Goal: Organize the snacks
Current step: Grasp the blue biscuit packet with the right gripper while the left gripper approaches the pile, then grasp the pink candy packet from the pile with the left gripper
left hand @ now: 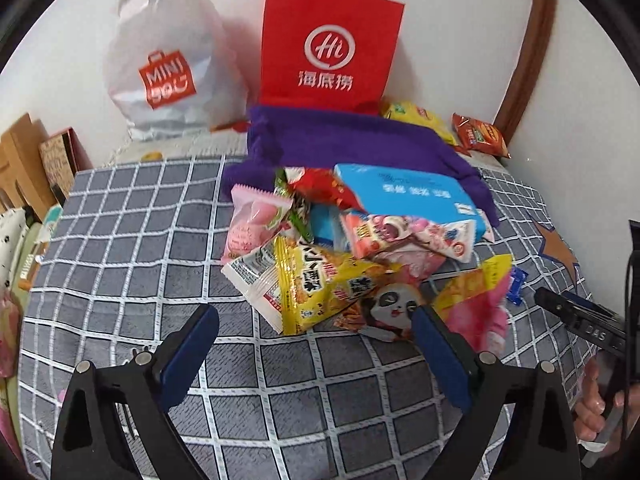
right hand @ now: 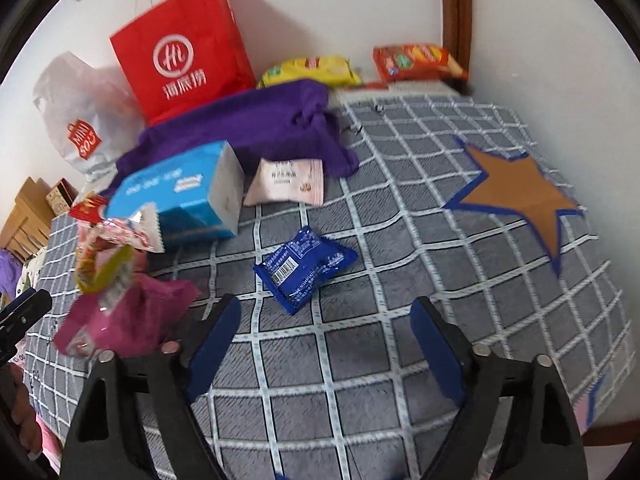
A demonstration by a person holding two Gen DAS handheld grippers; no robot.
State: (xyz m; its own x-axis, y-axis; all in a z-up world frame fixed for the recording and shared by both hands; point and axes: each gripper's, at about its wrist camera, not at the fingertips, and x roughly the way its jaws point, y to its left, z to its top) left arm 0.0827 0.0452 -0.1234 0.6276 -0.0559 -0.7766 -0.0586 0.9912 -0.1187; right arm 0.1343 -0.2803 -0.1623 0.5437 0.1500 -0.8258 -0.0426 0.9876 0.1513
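Note:
A pile of snack packets lies on a grey checked blanket (left hand: 132, 240): a yellow packet (left hand: 316, 284), a pink round-snack packet (left hand: 256, 220), a panda packet (left hand: 390, 308), a pink-and-yellow packet (left hand: 480, 300) and a blue box (left hand: 404, 190). My left gripper (left hand: 316, 320) is open and empty, just in front of the pile. My right gripper (right hand: 326, 312) is open and empty, just short of a dark blue packet (right hand: 306, 266). A pale pink packet (right hand: 286, 182) lies beyond it, beside the blue box (right hand: 180, 196).
A red paper bag (left hand: 328, 48) and a white plastic bag (left hand: 168, 64) stand against the wall behind a purple cloth (left hand: 360, 140). Yellow (right hand: 308, 68) and orange (right hand: 416, 60) chip bags lie at the back. A brown star patch (right hand: 520, 192) marks the blanket at right.

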